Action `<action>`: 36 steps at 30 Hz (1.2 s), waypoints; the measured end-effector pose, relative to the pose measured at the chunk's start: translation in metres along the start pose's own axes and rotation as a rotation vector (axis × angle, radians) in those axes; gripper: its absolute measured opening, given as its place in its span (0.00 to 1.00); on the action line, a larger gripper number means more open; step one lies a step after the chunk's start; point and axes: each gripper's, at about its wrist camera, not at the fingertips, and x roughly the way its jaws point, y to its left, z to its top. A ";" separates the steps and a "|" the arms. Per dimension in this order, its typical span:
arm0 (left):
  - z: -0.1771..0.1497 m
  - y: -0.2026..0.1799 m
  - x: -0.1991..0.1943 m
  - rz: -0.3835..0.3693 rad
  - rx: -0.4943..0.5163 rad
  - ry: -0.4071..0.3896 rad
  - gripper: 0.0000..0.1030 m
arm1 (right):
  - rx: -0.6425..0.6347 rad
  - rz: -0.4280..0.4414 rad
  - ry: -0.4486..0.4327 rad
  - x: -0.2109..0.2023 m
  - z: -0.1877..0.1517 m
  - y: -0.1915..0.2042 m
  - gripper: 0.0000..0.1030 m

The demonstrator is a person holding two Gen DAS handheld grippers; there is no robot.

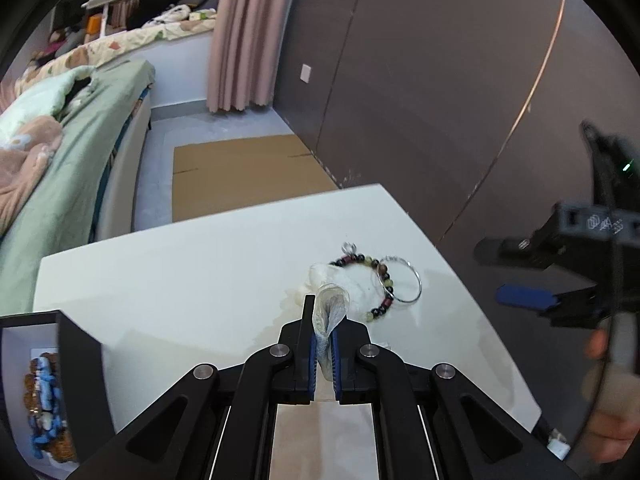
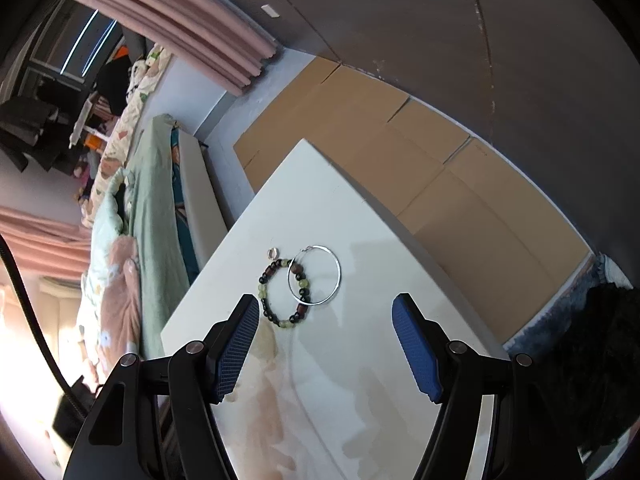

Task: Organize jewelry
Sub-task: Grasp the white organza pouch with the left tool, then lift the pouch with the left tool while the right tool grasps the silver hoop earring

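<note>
A small clear plastic bag (image 1: 330, 312) sits clamped between the blue pads of your left hand-held gripper (image 1: 323, 354), its jaws pressed together on it. The crumpled top of the bag sticks up above the fingertips, and it appears lifted off the white tabletop (image 1: 180, 280).

Just beyond the bag, a beaded bracelet (image 2: 285, 293) lies flat on the tabletop, strung with dark, reddish-brown and pale green beads. A thin silver hoop (image 2: 314, 275) lies overlapping the bracelet's right side, as the right wrist view shows it. A tiny pale ring-like piece (image 2: 273, 253) rests at the bracelet's far edge.

Your right hand-held gripper (image 2: 324, 340) hovers over the near part of the tabletop with its jaws standing apart, nothing between them. The bracelet and hoop lie just ahead of its fingertips.

In the left wrist view, a dark open box (image 1: 60, 384) stands at the tabletop's near left corner. It holds brown beaded jewelry and blue pieces against a white lining.

Flattened cardboard (image 2: 420, 160) covers the floor beyond the tabletop, along a dark wall. A bed (image 1: 72, 152) with green and floral bedding runs along the left, and pink curtains (image 1: 244, 36) hang past it.
</note>
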 end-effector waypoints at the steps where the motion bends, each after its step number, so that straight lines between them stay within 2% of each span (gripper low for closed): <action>1: 0.001 0.002 -0.002 -0.001 -0.005 -0.005 0.05 | -0.010 -0.003 0.003 0.003 0.000 0.002 0.68; 13: 0.010 0.042 -0.034 0.000 -0.105 -0.063 0.05 | -0.189 -0.085 0.028 0.043 -0.006 0.042 0.67; 26: 0.011 0.065 -0.056 -0.017 -0.146 -0.094 0.05 | -0.330 -0.299 0.006 0.077 -0.004 0.062 0.68; 30: 0.011 0.067 -0.061 -0.017 -0.148 -0.102 0.05 | -0.429 -0.373 0.001 0.084 -0.012 0.075 0.68; 33: 0.011 0.070 -0.064 -0.011 -0.158 -0.112 0.05 | -0.482 -0.439 0.001 0.086 -0.018 0.080 0.60; 34: 0.011 0.071 -0.065 -0.011 -0.161 -0.113 0.05 | -0.487 -0.458 -0.003 0.085 -0.019 0.081 0.51; 36: 0.011 0.073 -0.066 -0.010 -0.165 -0.114 0.05 | -0.476 -0.442 0.003 0.080 -0.016 0.078 0.49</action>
